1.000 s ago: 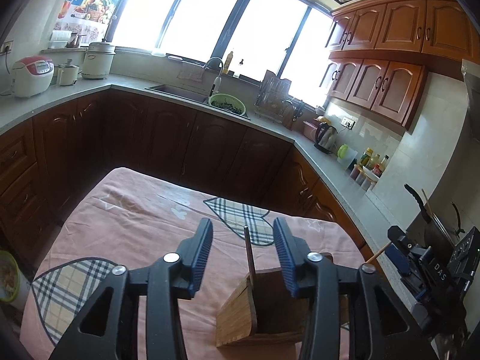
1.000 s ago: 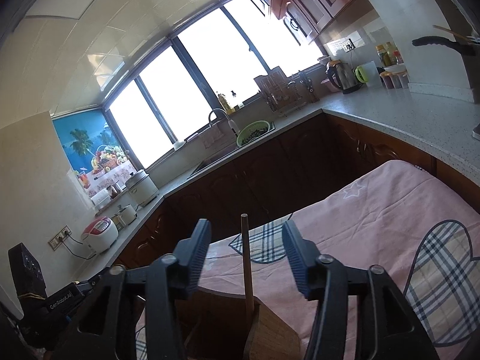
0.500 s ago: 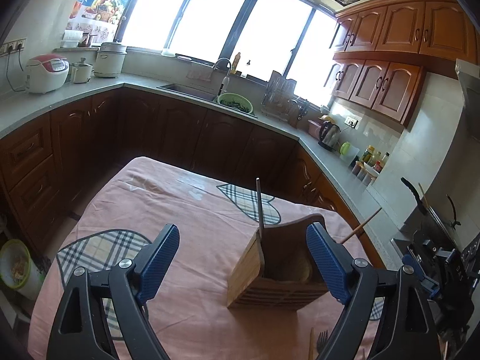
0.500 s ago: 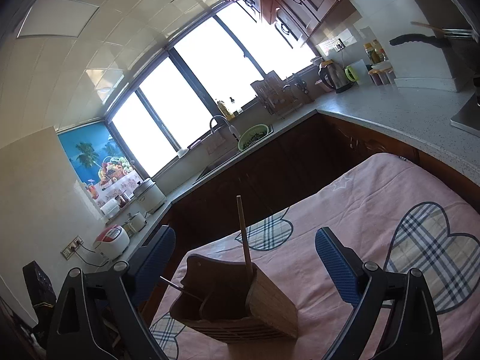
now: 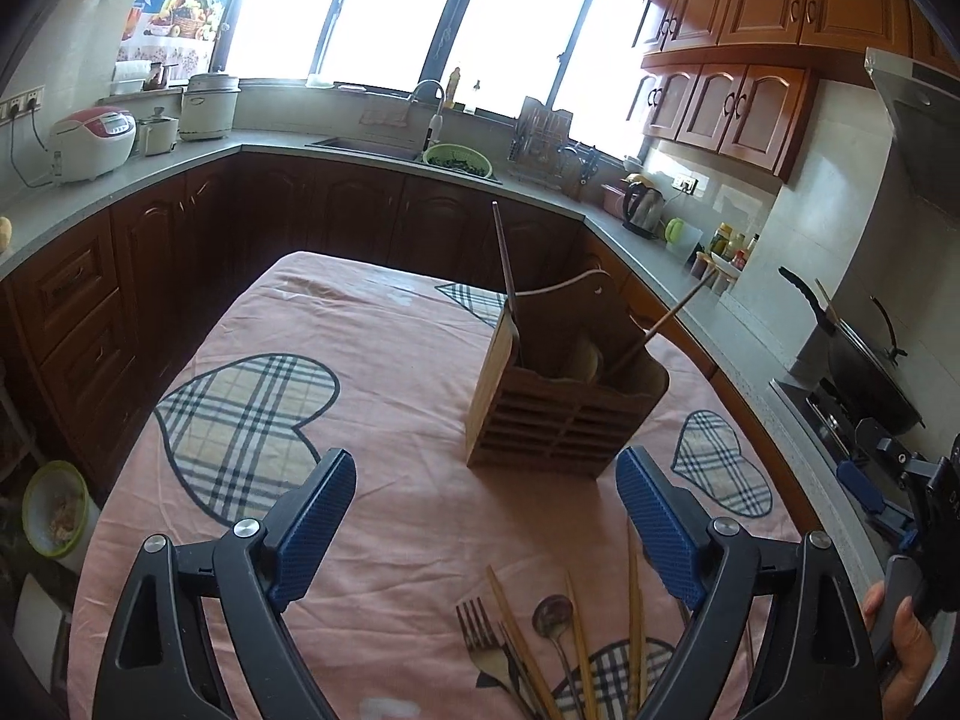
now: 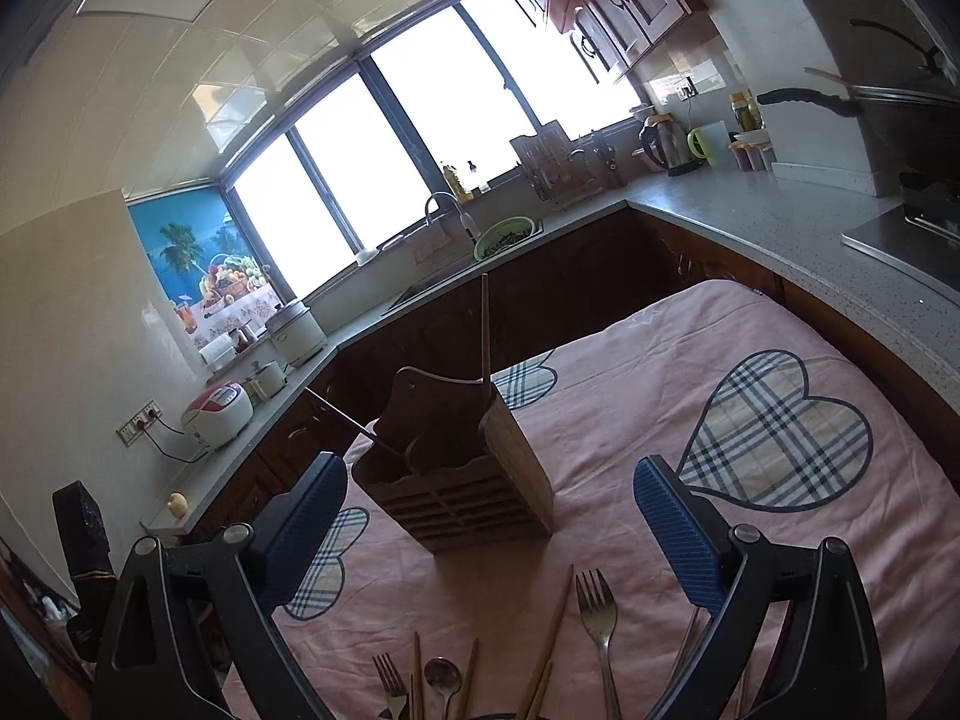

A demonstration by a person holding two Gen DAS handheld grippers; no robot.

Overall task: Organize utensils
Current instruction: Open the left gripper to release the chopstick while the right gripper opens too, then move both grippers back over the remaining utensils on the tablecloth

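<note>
A wooden utensil holder (image 5: 564, 402) stands on the pink tablecloth (image 5: 390, 396), with two chopsticks (image 5: 506, 276) standing in it; it also shows in the right wrist view (image 6: 456, 474). My left gripper (image 5: 486, 516) is open and empty, held back from the holder. My right gripper (image 6: 489, 534) is open and empty too. Loose utensils lie near the front edge: a fork (image 5: 480, 645), a spoon (image 5: 555, 618) and chopsticks (image 5: 635, 612). The right wrist view shows a fork (image 6: 598, 612), a spoon (image 6: 443, 677) and a chopstick (image 6: 555, 624).
Dark wooden cabinets and a grey counter (image 5: 654, 258) wrap around the table. A stove with a pan (image 5: 864, 378) is at the right. A green bowl (image 5: 51, 516) sits low at the left. The other gripper (image 5: 900, 492) shows at the right edge.
Both grippers opened wide, let go of the chopsticks now standing in the holder, and pulled back and up. The loose utensils at the front have come into view.
</note>
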